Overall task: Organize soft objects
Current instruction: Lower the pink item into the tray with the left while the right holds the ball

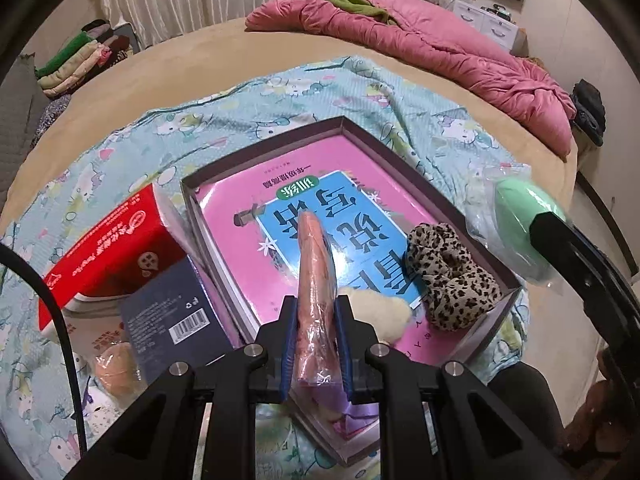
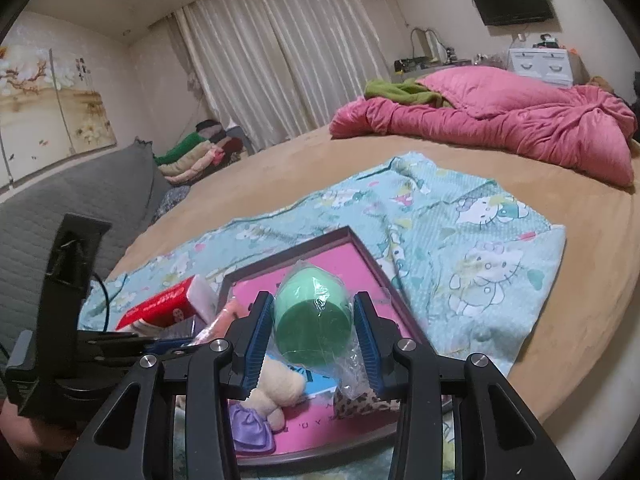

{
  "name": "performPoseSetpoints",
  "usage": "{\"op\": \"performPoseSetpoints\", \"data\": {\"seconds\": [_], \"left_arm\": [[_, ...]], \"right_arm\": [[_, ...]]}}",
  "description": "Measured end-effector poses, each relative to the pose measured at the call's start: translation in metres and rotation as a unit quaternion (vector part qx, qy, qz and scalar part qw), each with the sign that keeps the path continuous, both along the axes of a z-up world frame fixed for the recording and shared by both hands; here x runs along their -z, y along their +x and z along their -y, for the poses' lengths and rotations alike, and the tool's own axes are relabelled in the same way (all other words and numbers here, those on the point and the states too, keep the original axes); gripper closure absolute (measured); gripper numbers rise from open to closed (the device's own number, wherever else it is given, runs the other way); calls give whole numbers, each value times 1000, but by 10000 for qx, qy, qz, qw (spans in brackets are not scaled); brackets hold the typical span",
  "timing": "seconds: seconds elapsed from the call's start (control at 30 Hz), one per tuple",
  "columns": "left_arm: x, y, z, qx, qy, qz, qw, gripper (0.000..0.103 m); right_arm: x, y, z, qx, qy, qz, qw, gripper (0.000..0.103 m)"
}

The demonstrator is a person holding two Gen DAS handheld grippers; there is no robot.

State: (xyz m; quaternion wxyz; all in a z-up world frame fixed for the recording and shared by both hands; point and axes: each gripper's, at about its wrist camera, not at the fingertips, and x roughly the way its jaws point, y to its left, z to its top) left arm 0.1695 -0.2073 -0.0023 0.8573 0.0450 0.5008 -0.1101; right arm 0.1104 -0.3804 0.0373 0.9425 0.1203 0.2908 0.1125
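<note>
Your left gripper (image 1: pixel 316 312) is clamping a wrapped peach sponge (image 1: pixel 316 276) over the tray (image 1: pixel 496 248), above its near edge. Your right gripper (image 2: pixel 314 334) is squeezing a wrapped green sponge (image 2: pixel 310 316) above the tray's (image 2: pixel 384 276) middle, while a scrunchie (image 1: pixel 452 276) is lying in its near right corner.

Leopard-print scrunchie (image 1: pixel 454 276), mint-green sponge (image 2: pixel 314 312), pink quilt (image 1: pixel 440 52).

Left gripper (image 1: pixel 316 320) jaws clamped on a held item; right gripper (image 2: pixel 314 334) jaws likewise gripping, both pointing forward.
</note>
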Motion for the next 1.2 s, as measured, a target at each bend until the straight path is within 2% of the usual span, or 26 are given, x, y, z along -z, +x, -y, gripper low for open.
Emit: {"op": "performPoseSetpoints", "data": {"seconds": [0.2,0.87,1.03,1.2], "left_arm": [[10,5,5,11,181,-61,9998,84],[28,15,1,-43,-46,-285,9996,84],[30,15,-1,-69,-126,-313,9994,84],[31,15,-2,-67,-139,-326,9994,84]], "right_arm": [[5,2,-3,-57,-43,-115,9999,61],[42,19,-22,-303,-511,-901,9942,61],[49,24,-28,-258,-763,-1059,9911,61],[57,29,-26,-213,-792,-1207,9893,60]]}}
